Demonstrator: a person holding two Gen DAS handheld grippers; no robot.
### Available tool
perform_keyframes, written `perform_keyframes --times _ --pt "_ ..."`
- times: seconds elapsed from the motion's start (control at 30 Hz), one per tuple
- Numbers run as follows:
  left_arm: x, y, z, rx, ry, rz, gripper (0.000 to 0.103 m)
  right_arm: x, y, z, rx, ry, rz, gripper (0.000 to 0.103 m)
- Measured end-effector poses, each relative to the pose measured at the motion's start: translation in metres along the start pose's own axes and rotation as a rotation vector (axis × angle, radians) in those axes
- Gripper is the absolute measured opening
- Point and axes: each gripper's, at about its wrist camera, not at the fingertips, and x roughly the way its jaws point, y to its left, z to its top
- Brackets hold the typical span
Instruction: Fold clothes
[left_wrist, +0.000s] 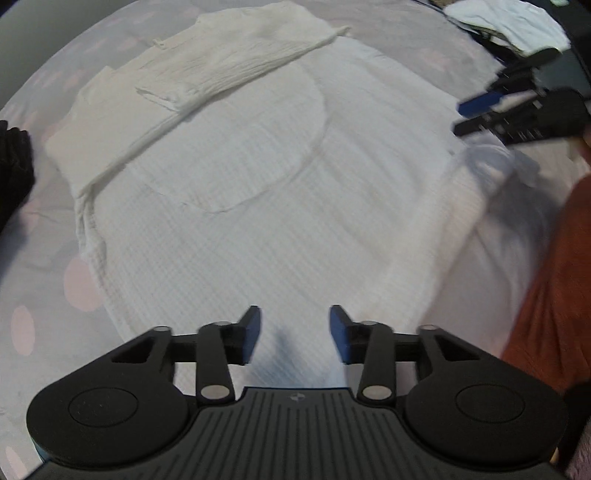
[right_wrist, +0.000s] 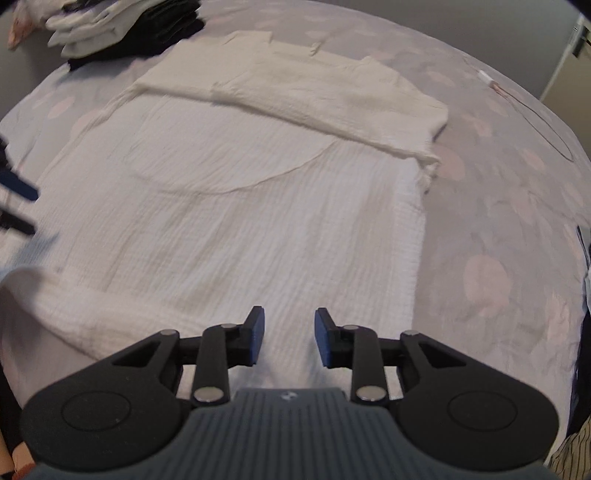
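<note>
A white crinkled garment (left_wrist: 258, 206) lies spread flat on the bed, one sleeve (left_wrist: 229, 74) folded across its upper part. My left gripper (left_wrist: 294, 334) hovers over the near hem, open, with only cloth below and nothing between its blue pads. At the right edge of this view my right gripper (left_wrist: 476, 114) shows blurred, beside a bunched bit of the cloth. In the right wrist view the same garment (right_wrist: 240, 206) fills the middle, the folded sleeve (right_wrist: 332, 99) lying across the top. My right gripper (right_wrist: 289, 338) is open above the near hem, holding nothing. The left gripper's fingertips (right_wrist: 18, 192) poke in at the left edge.
The bedsheet (right_wrist: 498, 206) is grey-lilac with pink spots. A stack of folded white and black clothes (right_wrist: 122, 26) sits at the far left in the right wrist view. A dark garment (left_wrist: 14, 166) lies at the left edge, a rust-red sleeve (left_wrist: 554, 295) at the right.
</note>
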Motion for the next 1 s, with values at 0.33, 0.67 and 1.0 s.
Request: perform_keyframes --times 0.33,0.67,1.0 --pt "0.009 -0.018 -0.033 0.088 0.126 0.002 0.059 -0.022 -0.008 -0.024 -0.050 0.178 0.027 0.053" --pt "0.036 -0.018 -0.042 0.090 0.233 0.137 0.059 0.002 0.004 -0.063 -0.145 0.307 -0.091 0.048" --pt "0.027 0.043 -0.034 -0.032 0.161 0.358 0.056 -0.007 -0.023 -0.052 -0.088 0.234 -0.198 0.025"
